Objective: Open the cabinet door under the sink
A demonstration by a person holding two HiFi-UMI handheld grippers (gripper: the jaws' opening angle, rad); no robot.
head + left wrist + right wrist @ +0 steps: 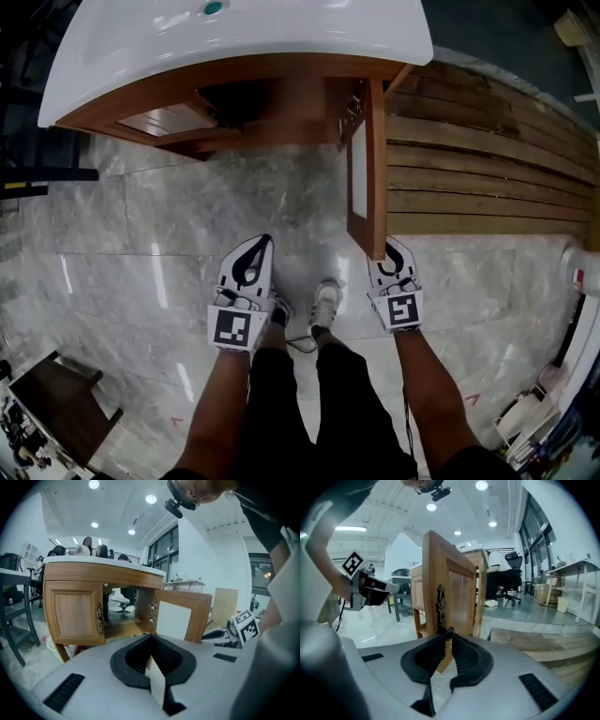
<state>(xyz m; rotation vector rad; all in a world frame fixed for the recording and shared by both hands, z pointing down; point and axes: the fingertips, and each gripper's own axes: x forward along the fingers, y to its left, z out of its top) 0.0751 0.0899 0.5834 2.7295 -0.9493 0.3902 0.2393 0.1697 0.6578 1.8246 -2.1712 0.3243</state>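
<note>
The white sink [234, 37] sits on a wooden cabinet. Its right door [367, 169] stands swung out toward me, edge-on in the head view, and the left door [75, 613] is closed. My right gripper [386, 246] is at the open door's free edge. In the right gripper view its jaws [446, 637] are shut on the lower knob of the dark ornate door handle [440, 602]. My left gripper [263, 240] hovers over the floor left of the door, touching nothing. Its jaw tips [151, 638] meet with nothing between them.
A wooden slatted platform [487, 159] runs along the right of the cabinet. The floor is grey marble [187, 216]; my shoes [323, 305] stand between the grippers. A dark stool [56, 403] sits bottom left. Desks and office chairs [511, 581] stand beyond the door.
</note>
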